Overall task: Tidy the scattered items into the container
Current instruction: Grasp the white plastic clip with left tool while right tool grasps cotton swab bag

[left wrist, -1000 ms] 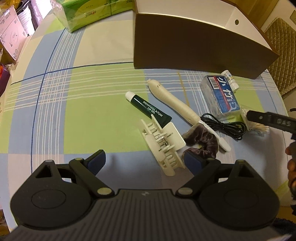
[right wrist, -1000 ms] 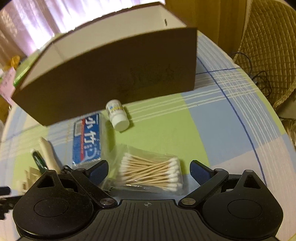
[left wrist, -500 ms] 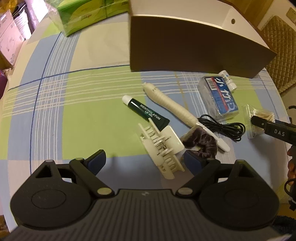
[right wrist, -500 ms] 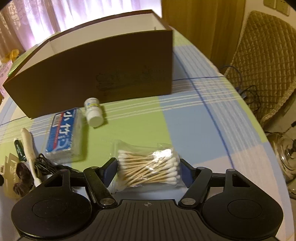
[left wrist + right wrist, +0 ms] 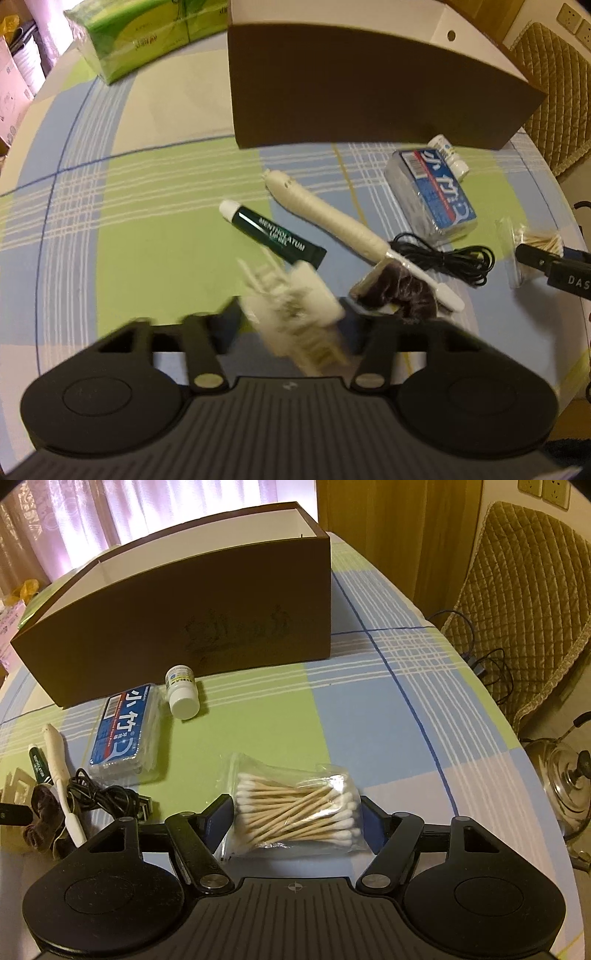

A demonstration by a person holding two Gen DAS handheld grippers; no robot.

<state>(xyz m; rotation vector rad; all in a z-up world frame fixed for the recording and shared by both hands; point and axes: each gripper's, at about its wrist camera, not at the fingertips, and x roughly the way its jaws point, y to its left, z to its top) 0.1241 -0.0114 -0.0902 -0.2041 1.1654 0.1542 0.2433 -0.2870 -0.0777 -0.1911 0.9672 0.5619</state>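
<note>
The brown cardboard box point(image 5: 369, 96) point(image 5: 184, 627) stands open at the back of the table. My left gripper point(image 5: 291, 325) is closed around the cream hair claw clip point(image 5: 295, 314), which is blurred by motion. My right gripper point(image 5: 295, 819) is shut on the bag of cotton swabs point(image 5: 295, 808), pads against both sides. On the cloth lie a green lip gel tube point(image 5: 273, 236), a cream pen-shaped device point(image 5: 332, 221) with a black cable point(image 5: 443, 258), a brown scrunchie point(image 5: 399, 291), a blue floss-pick pack point(image 5: 436, 192) point(image 5: 125, 727) and a small white bottle point(image 5: 450, 155) point(image 5: 181, 694).
A green tissue pack point(image 5: 147, 33) lies at the far left of the checked tablecloth point(image 5: 147, 206). A quilted chair point(image 5: 524, 602) and a steel kettle point(image 5: 569, 775) stand off the table's right edge.
My left gripper has moved forward and closed on the claw clip. My right gripper has closed on the cotton swab bag and pulled back slightly.
</note>
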